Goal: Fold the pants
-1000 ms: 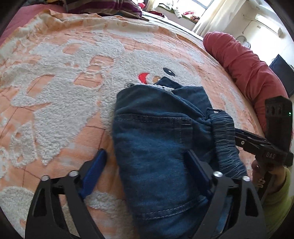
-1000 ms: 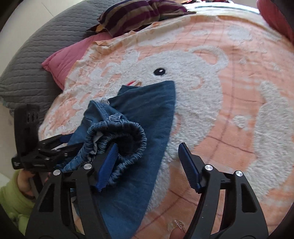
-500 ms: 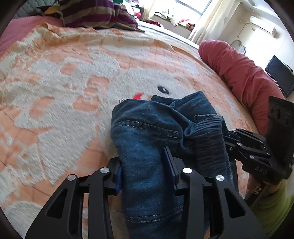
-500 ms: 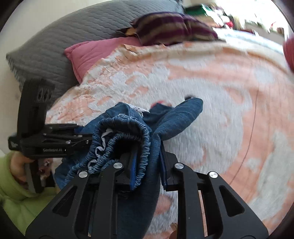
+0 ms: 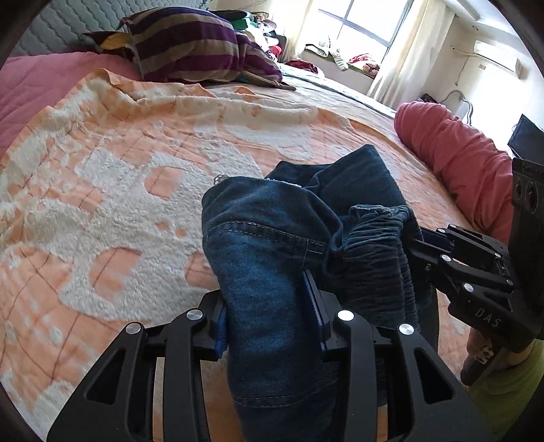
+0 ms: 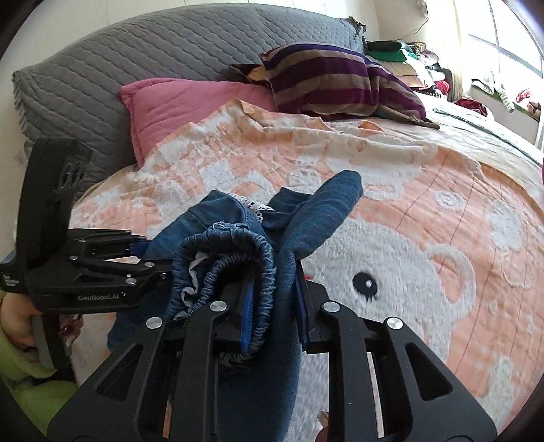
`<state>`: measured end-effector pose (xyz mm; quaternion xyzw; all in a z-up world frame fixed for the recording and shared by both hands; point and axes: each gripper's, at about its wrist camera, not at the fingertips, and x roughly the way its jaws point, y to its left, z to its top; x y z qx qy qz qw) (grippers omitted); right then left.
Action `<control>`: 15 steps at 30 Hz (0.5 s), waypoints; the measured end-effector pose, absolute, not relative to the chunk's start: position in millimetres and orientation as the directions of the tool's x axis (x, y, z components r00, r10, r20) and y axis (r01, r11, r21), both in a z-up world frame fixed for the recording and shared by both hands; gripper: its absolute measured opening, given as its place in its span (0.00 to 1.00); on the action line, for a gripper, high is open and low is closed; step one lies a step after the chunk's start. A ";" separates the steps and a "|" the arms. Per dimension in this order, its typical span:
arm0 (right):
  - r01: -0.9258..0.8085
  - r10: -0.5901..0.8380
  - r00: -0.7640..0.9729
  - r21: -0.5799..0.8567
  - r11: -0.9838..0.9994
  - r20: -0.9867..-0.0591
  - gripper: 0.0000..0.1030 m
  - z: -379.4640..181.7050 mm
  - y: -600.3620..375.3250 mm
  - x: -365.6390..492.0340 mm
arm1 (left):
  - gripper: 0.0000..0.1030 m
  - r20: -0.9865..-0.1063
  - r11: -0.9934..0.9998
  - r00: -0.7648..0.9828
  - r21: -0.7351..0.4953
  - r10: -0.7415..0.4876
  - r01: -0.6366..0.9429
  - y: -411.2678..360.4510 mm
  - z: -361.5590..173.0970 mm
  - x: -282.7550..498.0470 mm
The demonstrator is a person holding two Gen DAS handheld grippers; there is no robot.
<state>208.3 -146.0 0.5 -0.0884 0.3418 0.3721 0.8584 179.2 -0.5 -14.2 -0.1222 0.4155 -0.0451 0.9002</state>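
Left wrist view
Change: the left gripper (image 5: 272, 312), spread around the denim 1 second ago, is now pinching a thick fold of the pants (image 5: 272, 258) between its 2 blue pads; the bundle is rising off the blanket.
Pants location: the pants are hanging bunched between both tools, above the orange-and-white blanket (image 5: 102, 210), the far end drooping toward it.
Right gripper: the right gripper (image 5: 421, 238) is entering from the right edge and biting the gathered elastic waistband (image 5: 377, 251).
Task meaning: both grips are looking secure, so the garment is probably being lifted for carrying over or re-laying; the fold is not yet finished.

Right wrist view
Change: the right gripper (image 6: 272, 302), open 1 second ago, is now pressing its pads together on the waistband (image 6: 238, 251) and the denim layer beside it.
Left gripper: the left gripper (image 6: 146, 255) is gripping the same bundle from the left; a hand (image 6: 20, 319) in a green sleeve is holding its handle.
Pants location: 1 pant end (image 6: 326, 210) is sticking up and away from the pads, clear of the blanket (image 6: 425, 190).

Surface and room
Bed: the bear-pattern blanket is covering a bed; a pink pillow (image 6: 190, 105), a striped cushion (image 6: 333, 78) and a grey quilted headboard (image 6: 142, 57) are lying beyond it.
Room: a red bolster (image 5: 455, 159) is lying at the bed's right edge; a bright window (image 5: 367, 23) with curtains is lighting the far wall.
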 end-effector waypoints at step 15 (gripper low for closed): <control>-0.626 0.484 0.480 0.101 0.773 -0.731 0.22 -34.4 -152.2 228.6 | 0.54 -0.768 0.976 0.629 -0.208 -0.123 -0.064 12.4 -43.3 182.0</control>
